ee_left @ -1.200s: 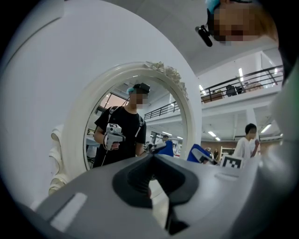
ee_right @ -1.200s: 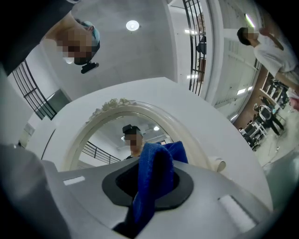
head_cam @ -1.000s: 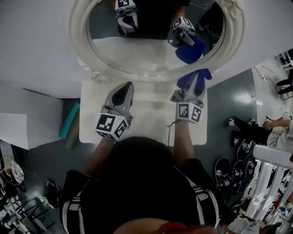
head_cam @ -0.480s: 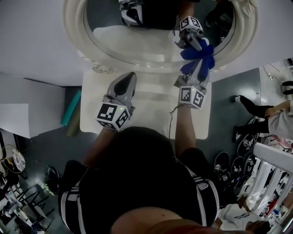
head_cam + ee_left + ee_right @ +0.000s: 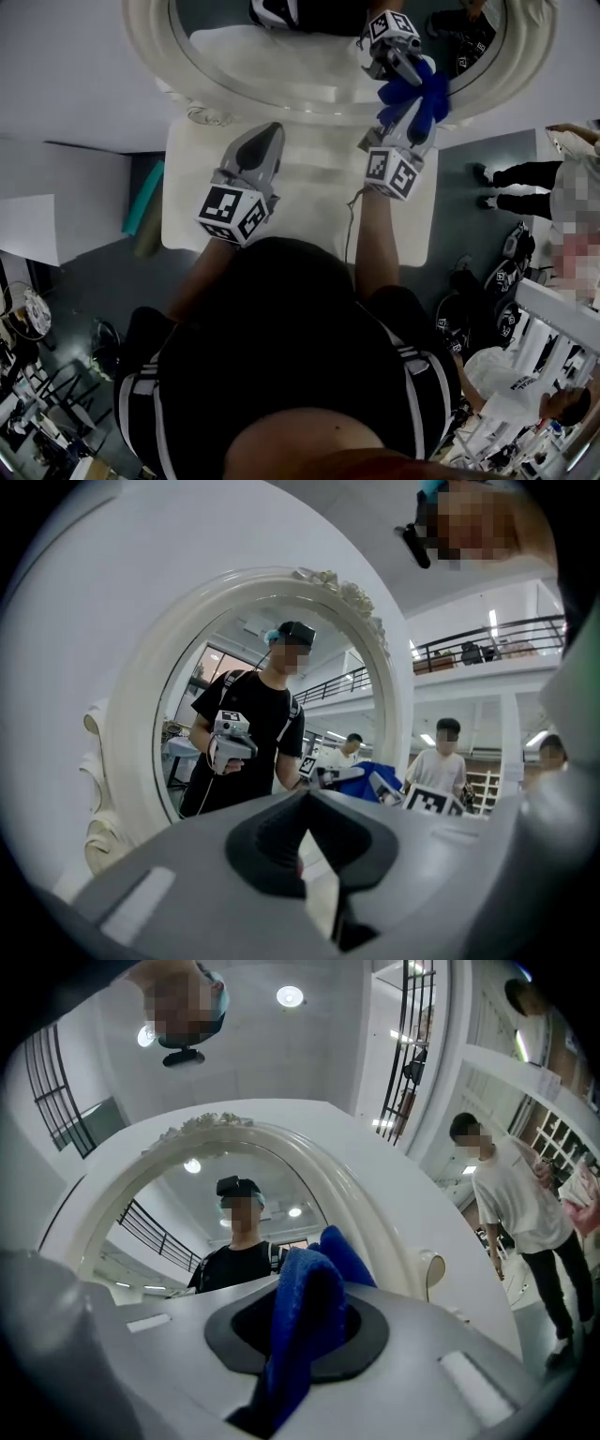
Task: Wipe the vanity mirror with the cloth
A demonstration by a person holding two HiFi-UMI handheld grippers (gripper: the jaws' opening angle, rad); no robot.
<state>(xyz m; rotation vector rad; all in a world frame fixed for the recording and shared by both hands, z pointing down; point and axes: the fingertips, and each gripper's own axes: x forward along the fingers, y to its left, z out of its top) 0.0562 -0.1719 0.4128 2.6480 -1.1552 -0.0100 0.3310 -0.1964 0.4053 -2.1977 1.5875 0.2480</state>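
While right gripper [image 5: 411, 112] is clamping fuzzy blue cloth [image 5: 300, 1316] at oval, ornate white-framed vanity mirror [image 5: 150, 42], left gripper [image 5: 266, 133] is hovering left, jaws together, empty.

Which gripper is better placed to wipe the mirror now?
Right, probably. The right gripper holds the blue cloth close to the mirror; the left gripper is shut on nothing, farther back.

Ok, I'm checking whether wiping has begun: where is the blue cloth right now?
Head view, right side: the blue cloth is clamped in the right tool, up at the vanity mirror's lower right rim, meeting its own reflection there.
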